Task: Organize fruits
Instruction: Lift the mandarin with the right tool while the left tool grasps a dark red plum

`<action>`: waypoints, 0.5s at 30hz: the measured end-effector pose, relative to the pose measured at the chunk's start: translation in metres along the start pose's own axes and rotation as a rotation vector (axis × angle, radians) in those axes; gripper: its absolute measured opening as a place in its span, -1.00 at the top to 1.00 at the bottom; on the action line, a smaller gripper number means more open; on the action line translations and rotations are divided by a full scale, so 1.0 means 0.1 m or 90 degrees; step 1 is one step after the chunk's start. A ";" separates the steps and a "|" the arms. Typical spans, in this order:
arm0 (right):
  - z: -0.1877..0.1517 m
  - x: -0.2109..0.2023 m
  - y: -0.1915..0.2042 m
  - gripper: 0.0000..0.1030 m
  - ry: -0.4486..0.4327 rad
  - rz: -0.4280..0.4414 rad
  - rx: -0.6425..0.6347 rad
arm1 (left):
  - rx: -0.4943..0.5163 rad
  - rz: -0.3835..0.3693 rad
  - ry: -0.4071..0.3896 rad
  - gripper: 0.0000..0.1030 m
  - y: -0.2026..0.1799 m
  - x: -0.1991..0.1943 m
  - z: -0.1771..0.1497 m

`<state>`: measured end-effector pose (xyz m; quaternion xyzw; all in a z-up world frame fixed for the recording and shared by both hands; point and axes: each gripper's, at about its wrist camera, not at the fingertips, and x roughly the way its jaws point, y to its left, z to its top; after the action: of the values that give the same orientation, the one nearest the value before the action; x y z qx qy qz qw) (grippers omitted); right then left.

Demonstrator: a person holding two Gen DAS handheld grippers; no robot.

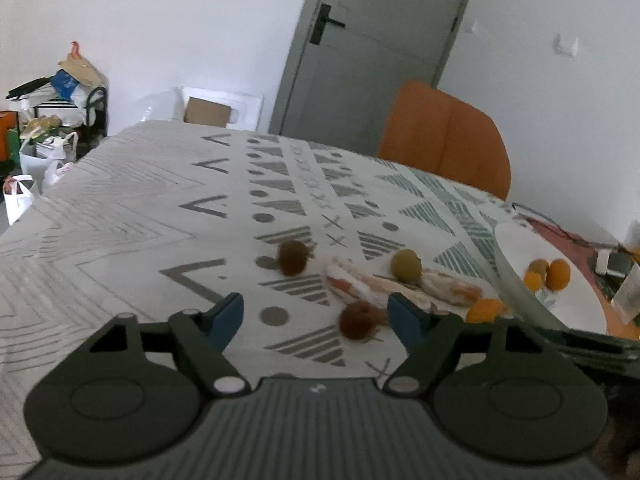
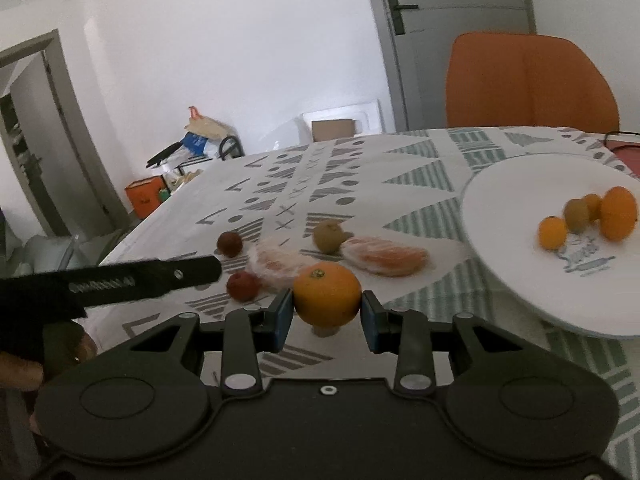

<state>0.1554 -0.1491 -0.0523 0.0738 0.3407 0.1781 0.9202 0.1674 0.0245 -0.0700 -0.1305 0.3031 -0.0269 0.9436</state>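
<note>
Your right hand-held gripper (image 2: pixel 326 316) holds an orange (image 2: pixel 327 294) left of the plate (image 2: pixel 512 280). Your left hand-held gripper (image 1: pixel 316 316) gapes wide. Likely firm, smooth; grip its widest middle.

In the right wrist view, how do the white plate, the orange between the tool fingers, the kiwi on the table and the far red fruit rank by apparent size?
1. white plate
2. orange, though it is nearest the camera, so it looks enlarged
3. kiwi
4. far red fruit, slightly smaller than the kiwi
</note>
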 end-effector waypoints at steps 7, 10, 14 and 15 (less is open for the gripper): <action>0.03 -0.16 -0.14 0.33 -0.026 -0.013 0.017 | 0.038 0.015 0.016 0.29 -0.18 0.18 -0.05; 0.04 -0.26 -0.17 0.33 -0.044 -0.014 0.014 | 0.026 0.009 0.025 0.58 -0.21 0.20 -0.02; 0.06 -0.33 -0.28 0.33 -0.056 -0.021 0.023 | 0.031 0.007 0.014 0.58 -0.28 0.13 0.02; 0.06 -0.34 -0.31 0.33 -0.059 -0.024 0.025 | 0.032 0.004 0.012 0.58 -0.31 0.12 0.03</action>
<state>0.1438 -0.1908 -0.0355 0.0937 0.3024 0.1506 0.9365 0.1799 -0.0058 -0.0665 -0.1059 0.3114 -0.0328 0.9438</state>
